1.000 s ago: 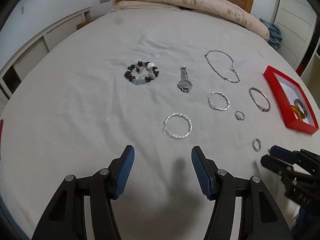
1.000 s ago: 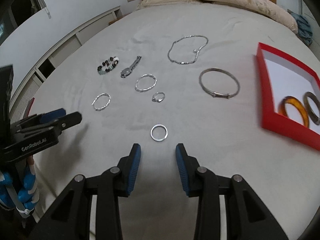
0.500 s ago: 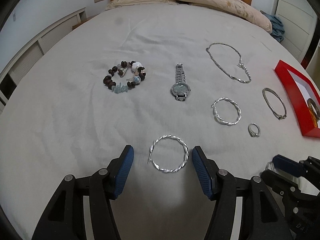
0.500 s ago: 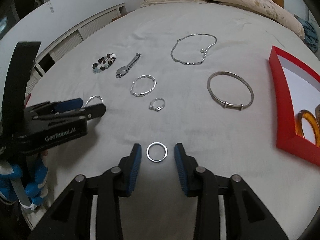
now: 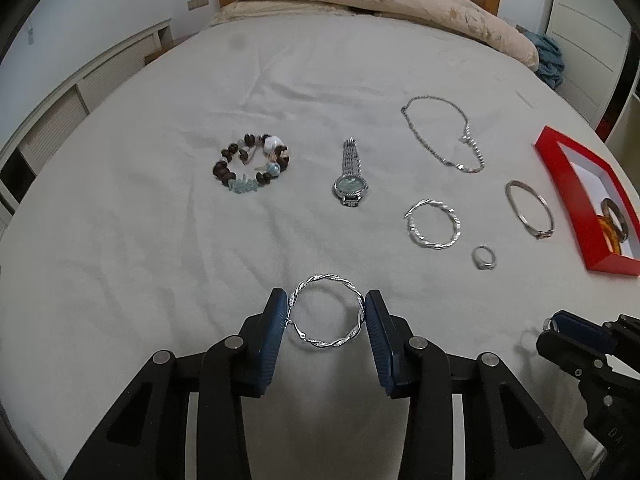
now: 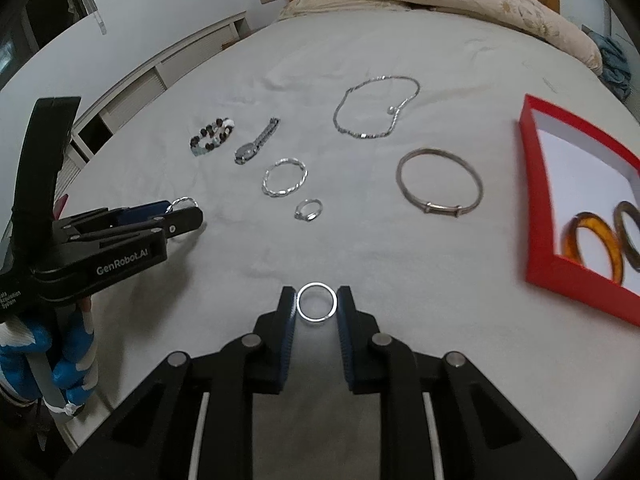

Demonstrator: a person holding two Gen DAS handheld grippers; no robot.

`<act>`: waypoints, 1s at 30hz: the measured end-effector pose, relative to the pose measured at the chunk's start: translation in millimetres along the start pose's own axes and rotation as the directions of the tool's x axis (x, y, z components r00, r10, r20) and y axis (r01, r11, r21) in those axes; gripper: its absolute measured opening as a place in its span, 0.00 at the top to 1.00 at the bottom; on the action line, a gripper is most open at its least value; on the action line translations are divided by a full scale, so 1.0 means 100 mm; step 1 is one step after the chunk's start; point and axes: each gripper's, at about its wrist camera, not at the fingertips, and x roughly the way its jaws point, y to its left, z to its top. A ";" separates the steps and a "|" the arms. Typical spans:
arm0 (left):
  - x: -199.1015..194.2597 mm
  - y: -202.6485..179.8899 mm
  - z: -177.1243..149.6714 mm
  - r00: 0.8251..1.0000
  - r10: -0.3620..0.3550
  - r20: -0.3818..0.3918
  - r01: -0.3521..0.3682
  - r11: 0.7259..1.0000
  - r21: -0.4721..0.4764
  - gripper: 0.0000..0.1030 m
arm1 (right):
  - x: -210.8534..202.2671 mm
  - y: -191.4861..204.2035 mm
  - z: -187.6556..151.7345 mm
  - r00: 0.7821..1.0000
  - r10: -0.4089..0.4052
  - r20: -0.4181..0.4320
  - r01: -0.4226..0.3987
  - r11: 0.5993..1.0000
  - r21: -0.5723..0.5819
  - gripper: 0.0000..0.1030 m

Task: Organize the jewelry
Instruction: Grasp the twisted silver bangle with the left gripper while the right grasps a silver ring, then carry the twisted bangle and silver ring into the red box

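- Left gripper (image 5: 326, 318): jaws just closing, pads touching both sides of twisted silver bangle (image 5: 327, 317), on bed sheet (image 5: 120, 260) well left of red box (image 5: 560, 200).
- Right gripper (image 6: 317, 307): jaws just closing, pads against plain silver ring (image 6: 317, 303), left of red box.
- Amber bangle (image 6: 592, 246): inside red box.

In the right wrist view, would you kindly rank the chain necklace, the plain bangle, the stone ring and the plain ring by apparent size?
1. chain necklace and plain bangle: look alike, unranked.
2. plain ring, though nearness to the camera may inflate it.
3. stone ring.
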 end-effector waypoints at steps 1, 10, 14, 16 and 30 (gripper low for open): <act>-0.03 -0.01 0.00 1.000 0.000 0.005 0.000 1.000 0.000 0.61 | -0.05 0.00 0.00 1.000 -0.001 0.006 0.001 1.000 0.001 0.82; -0.61 -0.12 -0.02 0.997 -0.011 0.078 0.009 1.000 0.018 0.61 | -0.69 0.10 -0.04 0.995 -0.019 0.095 0.020 1.000 -0.005 0.82; -0.86 -0.29 -0.06 0.993 -0.035 0.111 0.031 0.999 0.037 0.61 | -0.99 0.08 -0.11 0.990 -0.035 0.139 0.035 0.999 0.003 0.82; -0.95 -0.39 -0.07 0.991 -0.054 0.119 0.049 0.998 0.045 0.61 | -1.16 0.02 -0.16 0.986 -0.050 0.161 0.048 0.999 0.015 0.82; -0.98 -1.54 0.20 0.975 -0.193 0.110 0.169 0.965 0.199 0.61 | -1.71 -1.04 -0.31 0.960 -0.182 0.212 0.152 0.977 0.150 0.82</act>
